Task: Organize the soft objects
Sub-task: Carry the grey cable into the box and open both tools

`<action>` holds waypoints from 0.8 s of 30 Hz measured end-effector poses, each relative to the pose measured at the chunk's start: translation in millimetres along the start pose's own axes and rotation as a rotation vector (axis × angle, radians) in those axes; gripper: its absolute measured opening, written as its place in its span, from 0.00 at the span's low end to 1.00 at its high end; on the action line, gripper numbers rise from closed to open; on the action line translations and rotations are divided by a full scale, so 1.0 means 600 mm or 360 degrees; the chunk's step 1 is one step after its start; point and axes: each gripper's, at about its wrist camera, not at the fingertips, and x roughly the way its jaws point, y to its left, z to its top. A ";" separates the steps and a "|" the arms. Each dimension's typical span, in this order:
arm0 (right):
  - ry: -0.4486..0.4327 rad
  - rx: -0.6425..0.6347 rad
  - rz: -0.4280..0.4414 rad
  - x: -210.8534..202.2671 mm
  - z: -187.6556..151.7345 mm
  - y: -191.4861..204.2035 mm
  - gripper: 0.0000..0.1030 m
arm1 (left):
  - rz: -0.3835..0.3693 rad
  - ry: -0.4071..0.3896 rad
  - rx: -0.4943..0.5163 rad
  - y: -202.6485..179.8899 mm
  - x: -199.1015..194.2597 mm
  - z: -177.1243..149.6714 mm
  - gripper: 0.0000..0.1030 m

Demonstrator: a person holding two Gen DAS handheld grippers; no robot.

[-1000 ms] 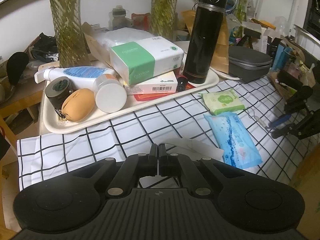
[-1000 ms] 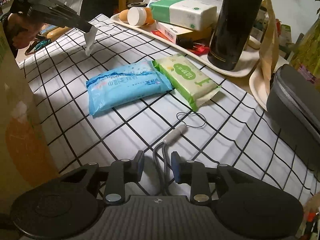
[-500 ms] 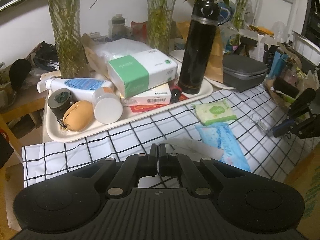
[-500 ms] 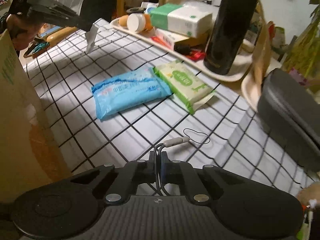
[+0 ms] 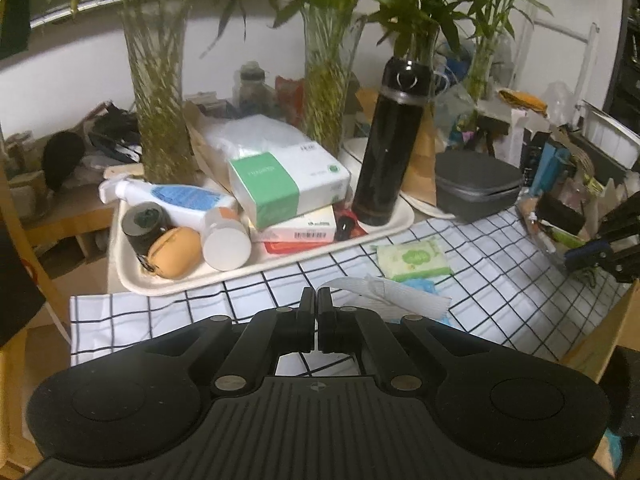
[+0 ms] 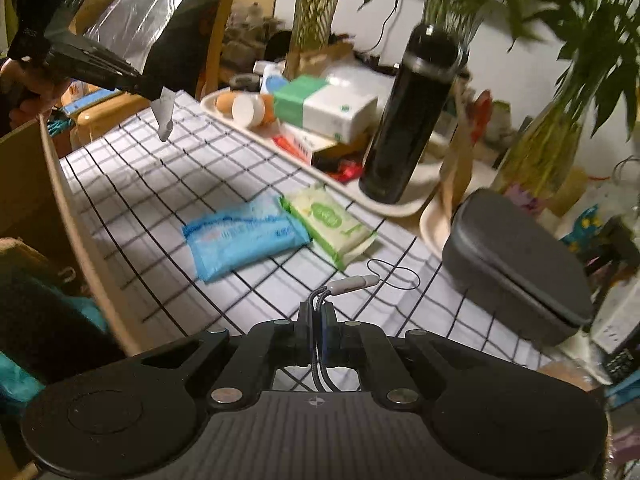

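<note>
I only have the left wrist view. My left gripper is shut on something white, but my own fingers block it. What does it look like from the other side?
Observer: From the right wrist view, the left gripper pinches a small white tissue that hangs above the checked cloth.
Operator: And the right gripper?
Observer: The right gripper is shut on a thin grey cable with a white plug.
Operator: Anywhere to drop things?
Observer: A cardboard box stands open beside the cloth, with something teal inside.
</note>
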 end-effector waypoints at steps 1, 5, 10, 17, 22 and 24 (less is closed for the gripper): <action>-0.0005 -0.0001 -0.0028 -0.007 0.004 0.004 0.06 | 0.0001 -0.0007 -0.0003 -0.003 -0.005 0.000 0.01; -0.0061 0.0035 -0.0088 -0.039 0.019 0.016 0.06 | 0.0011 -0.0027 0.0007 -0.022 -0.028 0.006 0.01; -0.0139 0.0023 -0.0129 -0.081 0.033 0.035 0.06 | -0.0011 -0.0073 0.0063 -0.054 -0.070 0.016 0.01; -0.0247 0.0024 -0.0153 -0.137 0.033 0.062 0.06 | -0.0026 -0.0108 0.0120 -0.100 -0.126 0.024 0.01; -0.0328 0.0085 -0.0097 -0.176 0.019 0.083 0.06 | -0.0037 -0.0101 0.0175 -0.133 -0.157 0.014 0.01; -0.0352 0.0108 -0.0069 -0.185 0.014 0.091 0.06 | -0.0036 -0.0099 0.0191 -0.145 -0.170 0.009 0.01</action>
